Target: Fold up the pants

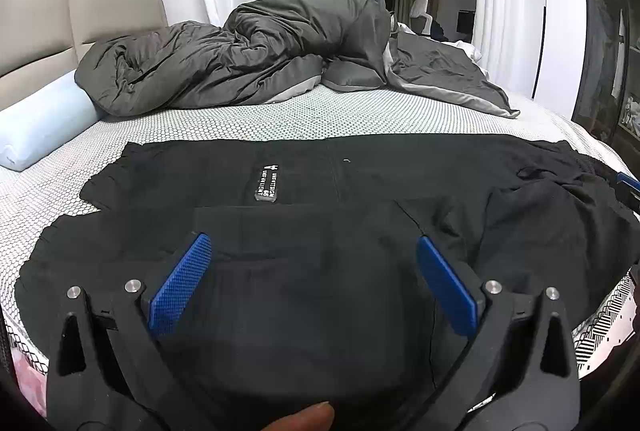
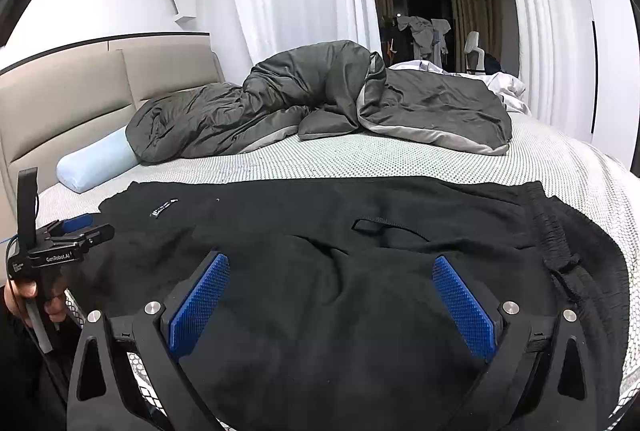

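Observation:
Black pants (image 1: 360, 183) lie spread across the near part of the bed, folded over lengthwise, with a small white label (image 1: 267, 183). In the right wrist view the pants (image 2: 360, 231) show their elastic waistband (image 2: 548, 227) at the right and the label (image 2: 162, 209) at the left. My left gripper (image 1: 314, 255) is open, its blue pads apart just above the near edge of the fabric. My right gripper (image 2: 332, 271) is open above the pants near the waist end. The left gripper also shows in the right wrist view (image 2: 76, 227), held in a hand at the far left.
A rumpled grey duvet (image 1: 248, 55) and a grey pillow (image 1: 352, 73) lie at the back of the bed. A light blue bolster (image 1: 44, 127) lies by the beige headboard (image 1: 72, 19). The white honeycomb mattress cover (image 1: 320, 115) runs between. White curtains hang behind.

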A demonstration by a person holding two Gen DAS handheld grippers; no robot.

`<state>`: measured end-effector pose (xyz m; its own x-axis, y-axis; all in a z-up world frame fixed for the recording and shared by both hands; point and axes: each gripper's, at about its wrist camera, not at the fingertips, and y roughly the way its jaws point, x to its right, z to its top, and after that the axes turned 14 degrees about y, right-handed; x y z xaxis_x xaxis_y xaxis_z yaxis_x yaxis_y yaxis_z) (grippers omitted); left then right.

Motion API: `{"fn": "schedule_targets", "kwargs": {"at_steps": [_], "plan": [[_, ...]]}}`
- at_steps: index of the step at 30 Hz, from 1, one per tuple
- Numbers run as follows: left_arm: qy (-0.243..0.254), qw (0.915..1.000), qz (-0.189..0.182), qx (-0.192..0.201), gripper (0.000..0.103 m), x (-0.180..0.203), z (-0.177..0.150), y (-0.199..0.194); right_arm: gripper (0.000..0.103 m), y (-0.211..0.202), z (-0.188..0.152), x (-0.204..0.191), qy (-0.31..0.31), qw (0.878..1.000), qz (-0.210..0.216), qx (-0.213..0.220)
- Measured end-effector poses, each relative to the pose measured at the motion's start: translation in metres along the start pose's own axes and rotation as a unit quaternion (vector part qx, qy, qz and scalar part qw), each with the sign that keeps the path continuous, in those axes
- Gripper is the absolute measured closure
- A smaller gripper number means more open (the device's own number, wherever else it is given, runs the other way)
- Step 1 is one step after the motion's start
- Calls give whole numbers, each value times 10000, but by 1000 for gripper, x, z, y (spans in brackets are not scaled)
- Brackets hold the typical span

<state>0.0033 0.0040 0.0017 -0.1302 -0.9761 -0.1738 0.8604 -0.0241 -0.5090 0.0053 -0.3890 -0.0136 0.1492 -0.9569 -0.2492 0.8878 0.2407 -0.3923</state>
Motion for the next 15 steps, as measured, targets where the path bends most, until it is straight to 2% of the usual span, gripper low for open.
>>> {"fn": "schedule_targets", "kwargs": {"at_steps": [15], "plan": [[-71,9999,-15,-81,1,-2,-5,5,0,-3,3,-2,24,10000,53,5]]}}
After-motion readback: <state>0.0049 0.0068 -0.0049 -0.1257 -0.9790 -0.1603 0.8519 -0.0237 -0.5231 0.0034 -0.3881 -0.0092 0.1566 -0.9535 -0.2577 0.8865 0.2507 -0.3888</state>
